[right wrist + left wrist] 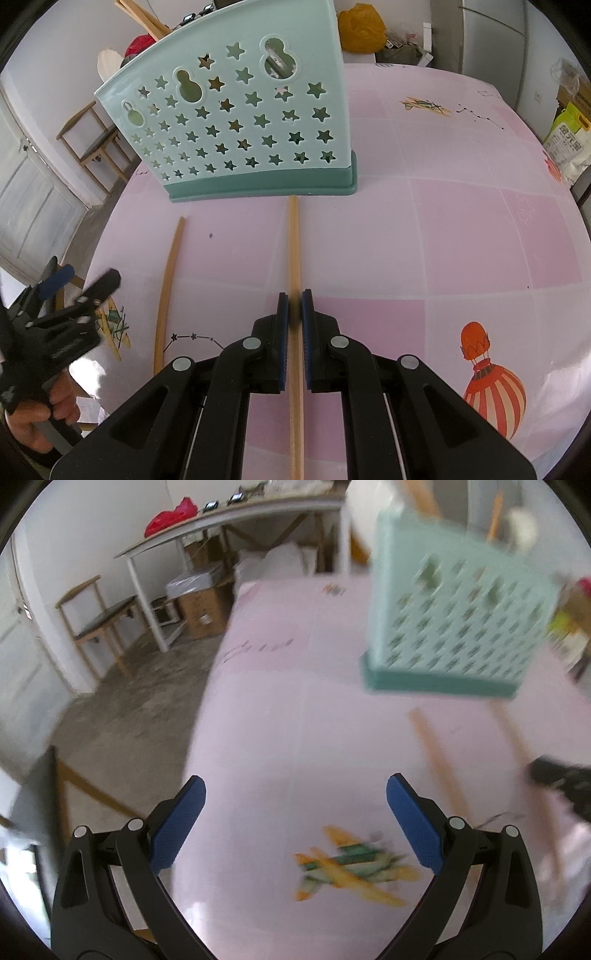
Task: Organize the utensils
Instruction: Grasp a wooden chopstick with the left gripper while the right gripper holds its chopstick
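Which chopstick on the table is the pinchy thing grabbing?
The straight chopstick pointing at the green holder sits between the closed right gripper. The other chopstick lies further left, bare on the table, untouched.

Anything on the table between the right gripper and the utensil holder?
Only the chopstick that the right gripper is shut on; it runs straight to the holder's base, seen in the right wrist view.

Black hand-held gripper (294, 308) frames, blue ribbed pads (413, 825), silver rivets.
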`<move>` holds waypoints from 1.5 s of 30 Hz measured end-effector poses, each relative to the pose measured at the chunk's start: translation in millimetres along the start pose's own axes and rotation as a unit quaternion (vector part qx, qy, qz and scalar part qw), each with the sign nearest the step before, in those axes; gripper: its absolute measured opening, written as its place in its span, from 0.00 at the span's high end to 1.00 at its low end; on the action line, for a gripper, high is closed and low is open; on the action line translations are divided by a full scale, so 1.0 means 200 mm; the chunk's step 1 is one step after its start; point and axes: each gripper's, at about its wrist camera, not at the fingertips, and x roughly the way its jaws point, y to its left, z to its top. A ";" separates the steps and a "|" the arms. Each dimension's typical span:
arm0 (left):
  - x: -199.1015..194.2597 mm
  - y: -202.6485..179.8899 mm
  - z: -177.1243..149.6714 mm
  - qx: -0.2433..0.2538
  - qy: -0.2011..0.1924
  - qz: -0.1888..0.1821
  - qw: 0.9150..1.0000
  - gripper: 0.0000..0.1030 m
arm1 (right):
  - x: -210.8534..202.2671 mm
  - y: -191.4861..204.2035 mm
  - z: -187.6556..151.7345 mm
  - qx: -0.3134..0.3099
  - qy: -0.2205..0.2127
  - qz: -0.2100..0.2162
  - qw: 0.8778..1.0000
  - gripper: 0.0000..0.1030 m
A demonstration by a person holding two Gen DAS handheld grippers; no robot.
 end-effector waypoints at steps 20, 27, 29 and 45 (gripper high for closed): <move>0.02 -0.36 -0.13 0.099 0.037 -0.094 0.990 0.71 | 0.00 -0.01 -0.01 0.005 -0.003 0.004 1.000 0.93; 0.02 -0.28 -0.12 0.077 0.046 -0.084 0.992 0.92 | 0.00 -0.01 -0.01 0.005 -0.004 0.004 1.000 0.93; 0.02 -0.25 -0.11 0.070 0.048 -0.085 0.993 0.94 | 0.00 -0.01 -0.01 0.006 -0.004 0.004 1.000 0.93; 0.05 -0.21 -0.11 0.058 0.052 -0.084 0.993 0.95 | 0.00 -0.01 -0.01 0.005 -0.004 0.004 1.000 0.93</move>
